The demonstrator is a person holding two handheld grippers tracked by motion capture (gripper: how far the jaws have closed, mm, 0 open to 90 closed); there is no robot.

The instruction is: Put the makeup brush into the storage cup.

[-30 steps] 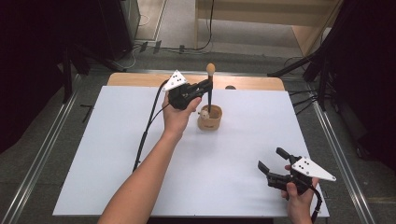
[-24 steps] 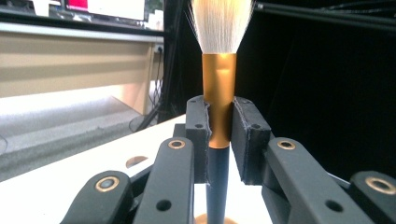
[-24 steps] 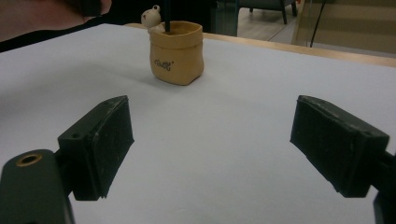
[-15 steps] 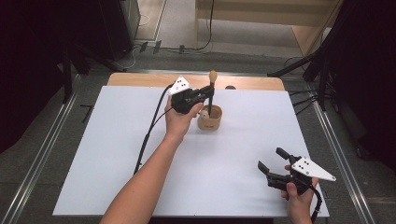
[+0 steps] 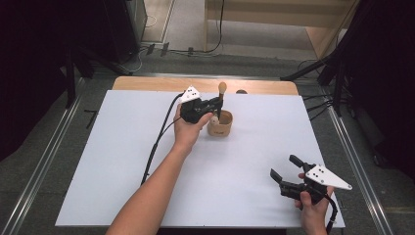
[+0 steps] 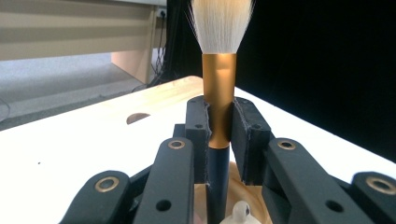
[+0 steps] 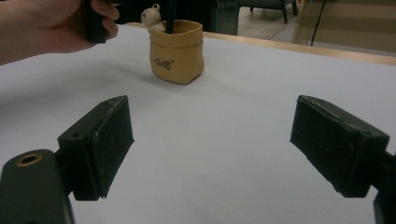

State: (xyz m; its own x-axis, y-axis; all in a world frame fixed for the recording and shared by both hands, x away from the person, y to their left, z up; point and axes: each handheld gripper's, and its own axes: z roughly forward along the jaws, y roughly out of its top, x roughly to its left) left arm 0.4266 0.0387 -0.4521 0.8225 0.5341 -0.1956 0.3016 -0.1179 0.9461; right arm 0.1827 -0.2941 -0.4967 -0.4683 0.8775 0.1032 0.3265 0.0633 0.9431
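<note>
Holding the brush steady, left claw seemingly unmoved.

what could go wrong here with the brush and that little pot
1. The left gripper clamps the brush upright with its lower end inside the small pot; any sideways pull might tip the pot.
2. A small white figure sits at the pot's rim beside the handle and could get knocked.
3. The right gripper is open and far away, so nothing steadies the pot.
</note>
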